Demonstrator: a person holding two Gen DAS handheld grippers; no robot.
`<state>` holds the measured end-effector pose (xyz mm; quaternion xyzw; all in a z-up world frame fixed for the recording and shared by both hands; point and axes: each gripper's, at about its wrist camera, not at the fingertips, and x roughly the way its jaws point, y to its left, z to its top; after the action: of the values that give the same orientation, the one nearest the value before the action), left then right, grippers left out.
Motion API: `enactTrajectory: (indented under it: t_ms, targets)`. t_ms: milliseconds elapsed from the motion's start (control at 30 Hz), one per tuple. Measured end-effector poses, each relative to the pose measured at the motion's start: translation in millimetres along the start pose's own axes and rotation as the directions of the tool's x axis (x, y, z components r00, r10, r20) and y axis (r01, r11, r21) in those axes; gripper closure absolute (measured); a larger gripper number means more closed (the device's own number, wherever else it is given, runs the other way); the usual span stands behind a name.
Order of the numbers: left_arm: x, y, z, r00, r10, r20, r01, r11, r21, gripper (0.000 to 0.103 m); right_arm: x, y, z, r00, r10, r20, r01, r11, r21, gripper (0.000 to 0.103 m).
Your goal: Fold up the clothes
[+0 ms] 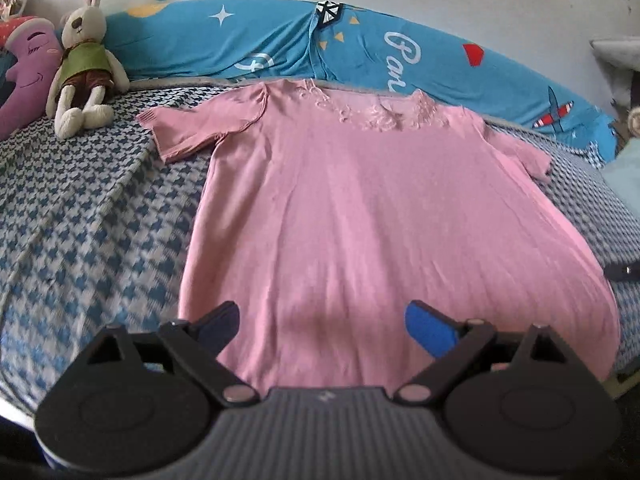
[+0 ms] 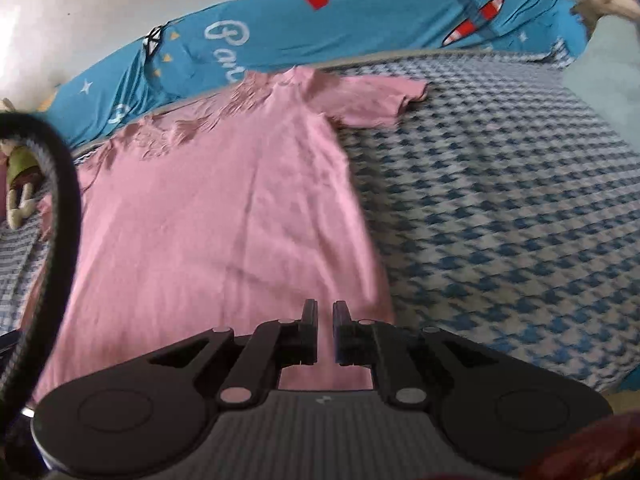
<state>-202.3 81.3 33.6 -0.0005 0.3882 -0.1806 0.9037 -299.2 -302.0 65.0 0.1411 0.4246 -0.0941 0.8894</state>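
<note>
One garment: pink shirt [image 1: 340,216], short-sleeved, lying face up and spread flat on the bed [image 1: 92,216].
Shirt position: collar toward the blue pillow [image 1: 280,40] at the wall side, hem toward the viewer; both sleeves spread outward from the body panel.
Shirt condition: mostly smooth, with mild lengthwise wrinkles; lace-like trim bunched at the neckline. No fold is visible yet, so the task is judged to be at its start.
Left gripper [image 1: 322,326]: jaws wide apart, poised above the shirt's hem near its left corner; nothing between them. The wide setting suits taking up a pinch of fabric.
Right gripper [image 2: 325,330]: jaws nearly closed, a narrow slit between the pads; pink cloth shows through the slit, but it appears to lie below them, not pinched. Judged to hold nothing.
Right gripper position: above the hem near the shirt's right edge, so the two tools flank the hem, a placement that fits a lift of the lower edge toward the collar.
Bystanders: stuffed rabbit [image 1: 86,60] and purple cushion [image 1: 24,72] beyond the shirt's left sleeve, well apart from it.
Black cable [image 2: 60,200]: arcs across the shirt's left side in the right wrist view; possible snag risk.
</note>
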Motion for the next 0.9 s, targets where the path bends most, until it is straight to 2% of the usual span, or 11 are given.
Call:
enactTrajectory:
  t_ms: [133, 300, 467, 567, 767, 900]
  targets:
    - [20.5, 2.9, 6.4, 0.999, 0.009, -0.033, -0.009, 1.000, -0.013, 0.009, 16.4, -2.6, 2.7, 0.997, -0.037, -0.075, 0.039, 0.999, 0.015, 0.094]
    - [23.9, 17.5, 6.5, 0.998, 0.037, -0.042, -0.040, 0.997, -0.061, 0.009, 16.4, -9.4, 0.7, 0.991, -0.107, -0.076, 0.110, 0.993, 0.037, 0.100]
    - [24.8, 26.9, 7.6, 0.997, 0.064, -0.049, -0.068, 0.995, -0.078, 0.009, 18.3, -12.4, 2.3, 0.988, -0.134, -0.081, 0.138, 0.989, 0.047, 0.101]
    - [27.0, 26.1, 9.0, 0.994, 0.089, -0.059, -0.092, 0.994, -0.049, 0.009, 19.7, -18.7, 6.9, 0.989, -0.126, -0.082, 0.132, 0.988, 0.078, 0.100]
    - [24.0, 30.6, 13.0, 0.995, 0.080, -0.063, -0.085, 0.993, -0.078, 0.010, 13.0, -18.6, 13.0, 0.995, -0.098, -0.031, 0.100, 0.992, 0.076, 0.096]
    - [15.3, 28.5, 18.4, 0.995, 0.093, -0.037, -0.095, 0.993, -0.067, 0.009, 12.5, -13.8, 24.5, 0.998, -0.056, 0.012, 0.056, 0.998, 0.029, 0.095]
